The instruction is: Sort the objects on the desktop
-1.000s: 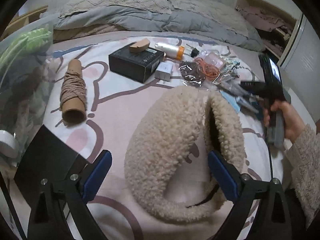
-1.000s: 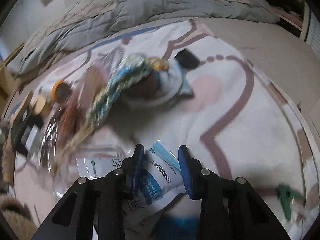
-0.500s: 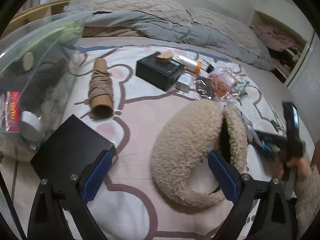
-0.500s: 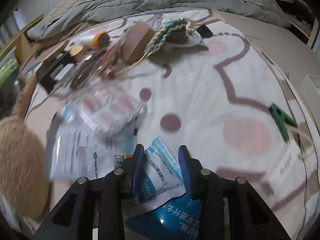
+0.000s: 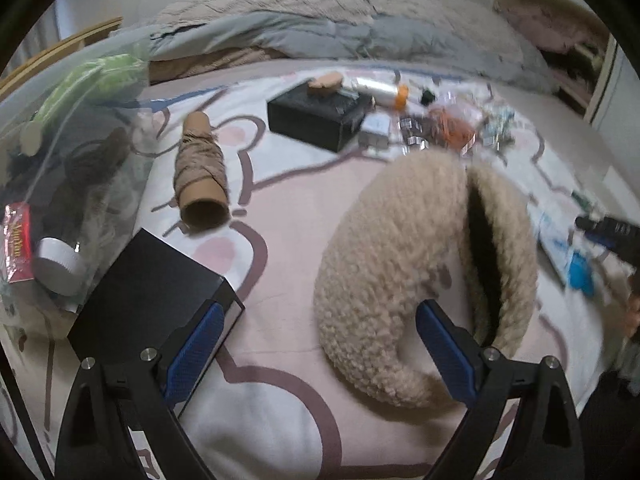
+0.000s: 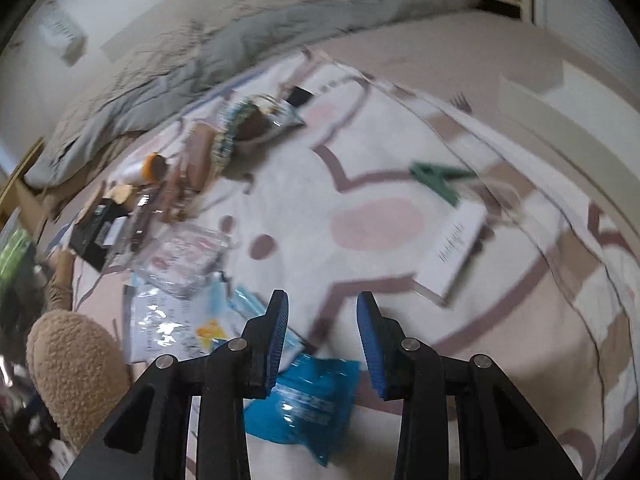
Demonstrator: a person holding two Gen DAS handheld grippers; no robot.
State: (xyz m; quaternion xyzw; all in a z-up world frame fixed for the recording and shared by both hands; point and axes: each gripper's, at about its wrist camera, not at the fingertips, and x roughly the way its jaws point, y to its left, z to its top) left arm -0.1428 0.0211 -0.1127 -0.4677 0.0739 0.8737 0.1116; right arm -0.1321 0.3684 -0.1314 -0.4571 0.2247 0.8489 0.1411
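Observation:
My left gripper (image 5: 320, 344) is open wide and empty, low over the bedspread, with a fluffy beige earmuff (image 5: 404, 264) just ahead of its right finger. My right gripper (image 6: 322, 328) is open and empty above the spread; a blue packet (image 6: 308, 404) lies loose under its left finger, beside white and clear packets (image 6: 168, 324). The right gripper shows at the right edge of the left wrist view (image 5: 608, 232). The earmuff also shows in the right wrist view (image 6: 72, 364).
A twine roll (image 5: 200, 168), two black boxes (image 5: 320, 116) (image 5: 148, 304), a white bottle with orange cap (image 5: 384, 90) and small bagged items (image 5: 452, 128) lie on the spread. A clear bag of sorted things (image 5: 60, 184) stands left. A green clip (image 6: 436, 176) and white card (image 6: 452, 252) lie right.
My right gripper has opened and let go of the blue and white packet, which now lies on the spread. The left gripper has drawn back and turned slightly left, staying open.

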